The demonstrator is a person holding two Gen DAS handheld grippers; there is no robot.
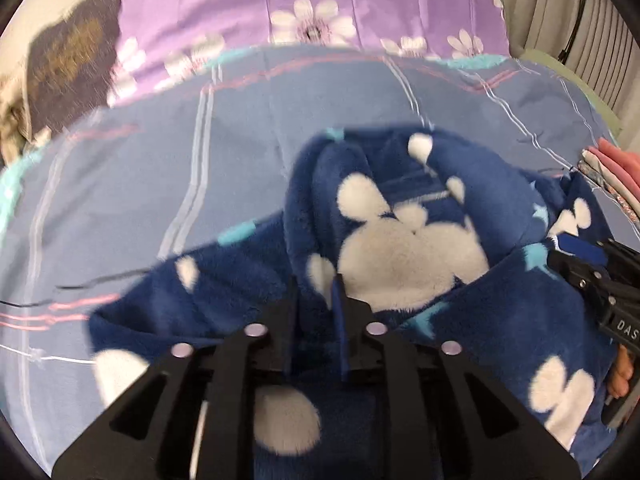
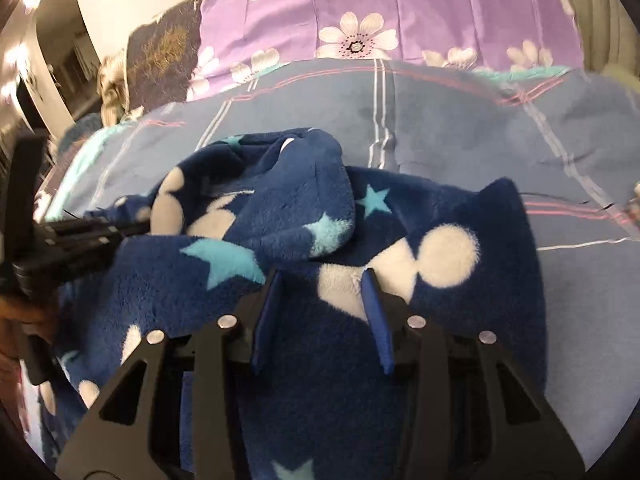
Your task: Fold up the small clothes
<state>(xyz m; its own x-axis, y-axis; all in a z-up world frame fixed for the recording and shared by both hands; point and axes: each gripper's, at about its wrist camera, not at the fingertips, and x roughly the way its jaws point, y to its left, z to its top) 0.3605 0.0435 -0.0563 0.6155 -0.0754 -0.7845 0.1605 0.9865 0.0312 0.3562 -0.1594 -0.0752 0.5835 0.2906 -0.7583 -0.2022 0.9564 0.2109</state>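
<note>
Two pairs of tongs are on one garment, a dark blue fleece piece (image 1: 404, 264) printed with white blobs and pale blue stars, lying on my blue striped bedsheet (image 1: 208, 168). It sits in the near half of the bed, bunched and partly doubled over itself, with a purple flowered pillow (image 1: 320, 4) beyond it at the far side.

My left gripper (image 1: 316, 292) has its jaws narrow, with a ridge of the fleece standing between them; the pads look to be pinching that fold. My right gripper (image 2: 322, 280) stands about half wide, a thicker roll of the fleece filling the gap and both blue pads pressed into the pile.

As for how the garment lies: in the right wrist view its long axis runs across the picture, from the bunched end at the left, where my other tongs come in, to a raised corner at the right. A rolled tube of fleece, perhaps a sleeve or leg, points away from me toward the pillow. I cannot tell which end is the neck or the hem.

At the right edge of the left wrist view, a stack of folded pink and grey cloth (image 1: 616, 176) lies just beside the fleece.
</note>
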